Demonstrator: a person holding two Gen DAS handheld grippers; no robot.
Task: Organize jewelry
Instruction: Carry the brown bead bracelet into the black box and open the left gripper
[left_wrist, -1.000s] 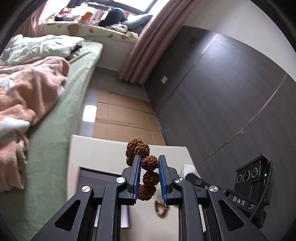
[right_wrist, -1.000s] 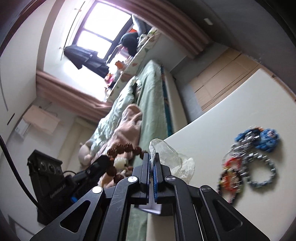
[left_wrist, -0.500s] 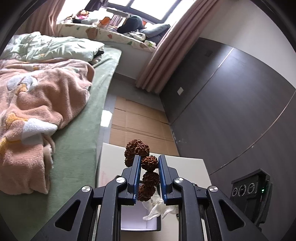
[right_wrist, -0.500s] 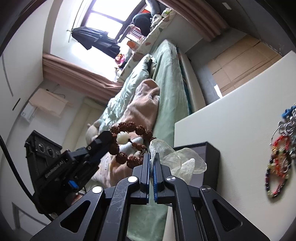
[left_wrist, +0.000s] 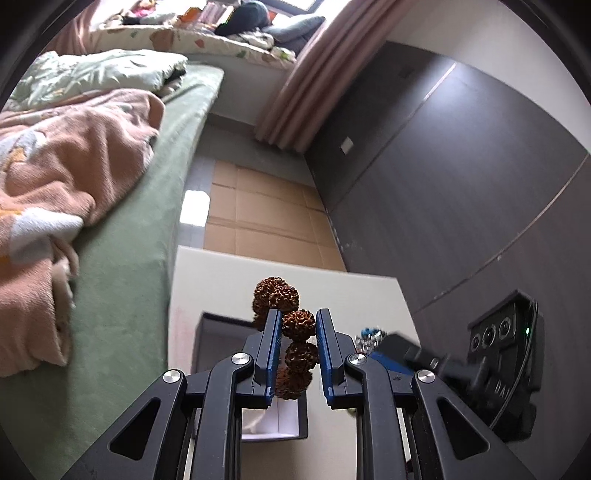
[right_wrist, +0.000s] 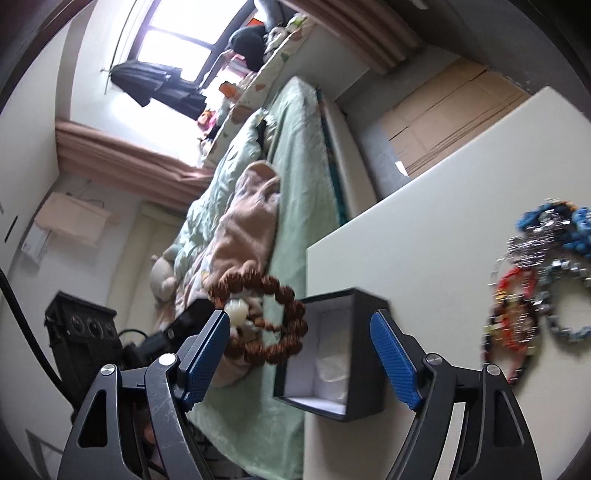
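My left gripper (left_wrist: 295, 318) is shut on a bracelet of knobbly brown beads (left_wrist: 276, 293), held above the black box (left_wrist: 210, 332) with a white lining. From the right wrist the bracelet (right_wrist: 275, 325) hangs as a ring with one pale bead, just left of the box (right_wrist: 354, 302). The jaws of my right gripper (right_wrist: 299, 318) are opening wide with nothing pressed between them. A crumpled clear plastic bag (right_wrist: 332, 373) lies inside the box. The right gripper (left_wrist: 399, 350) shows blurred beside the left one.
The box stands at the near-left corner of a cream table (right_wrist: 424, 229). A pile of several bead bracelets (right_wrist: 532, 288), blue, silver and red, lies to the right on it. A green bed (left_wrist: 122, 295) with a pink blanket runs along the table's left side.
My right gripper was shut on the clear plastic bag and has opened wide; the bag now lies in the box. My left gripper has sunk a little, still gripping the bracelet.
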